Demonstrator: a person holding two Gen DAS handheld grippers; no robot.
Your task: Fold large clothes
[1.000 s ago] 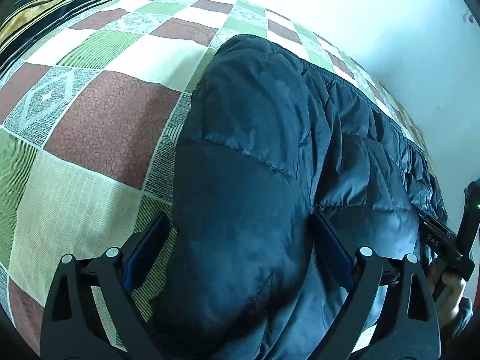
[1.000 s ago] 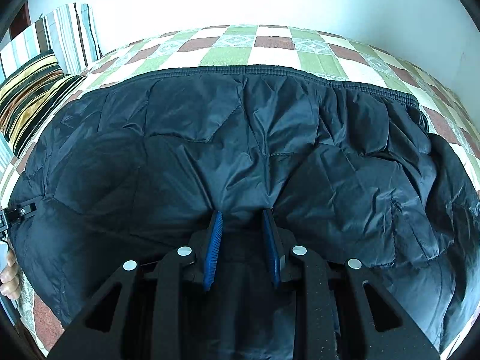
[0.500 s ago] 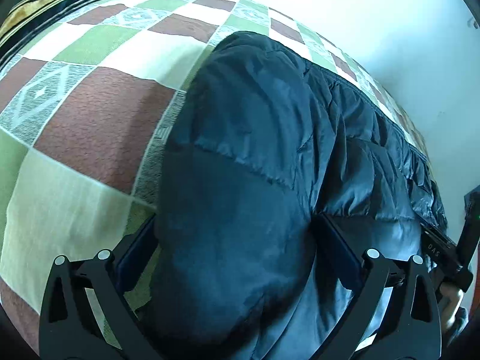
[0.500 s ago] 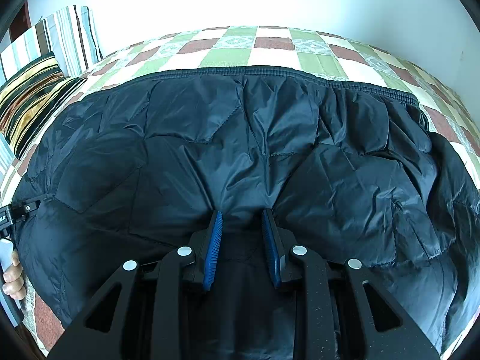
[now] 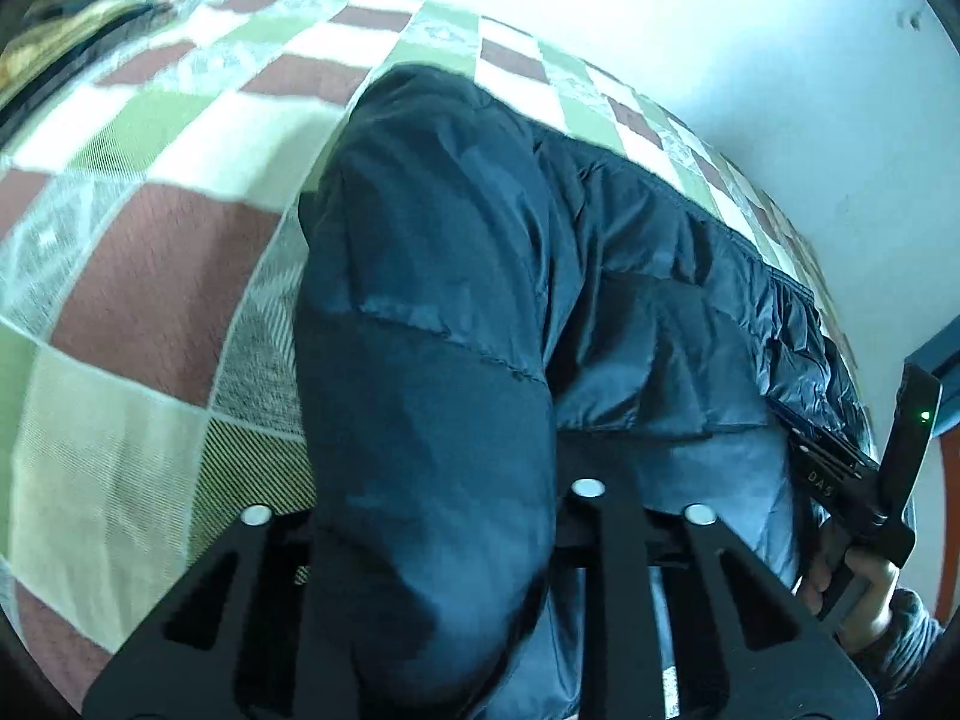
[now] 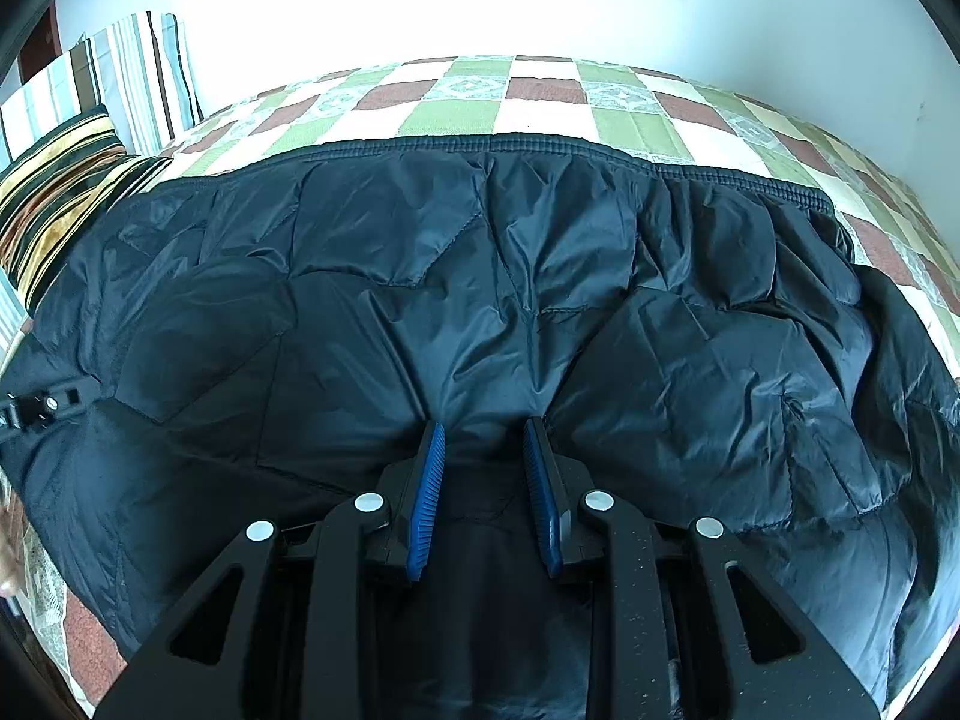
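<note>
A dark navy puffer jacket [image 6: 480, 312] lies spread across a checkered bed [image 6: 540, 90]. My right gripper [image 6: 485, 450] is shut on a bunched fold at the jacket's near edge; its blue pads [image 6: 427, 504] press the fabric from both sides. In the left wrist view a thick sleeve or side roll of the jacket [image 5: 432, 360] fills the space between my left gripper's jaws [image 5: 432, 516]; the jaws have closed in on it and the pads are hidden by the fabric. The right gripper [image 5: 840, 468] shows at the right of the left wrist view.
The bed's green, brown and cream quilt [image 5: 138, 252] lies to the left of the jacket. Striped pillows [image 6: 66, 138] sit at the bed's far left. A white wall [image 5: 750, 60] runs along the far side.
My left gripper's jaws have closed from wide open onto the jacket roll and the view has tilted. The right gripper holds still on its fold.
</note>
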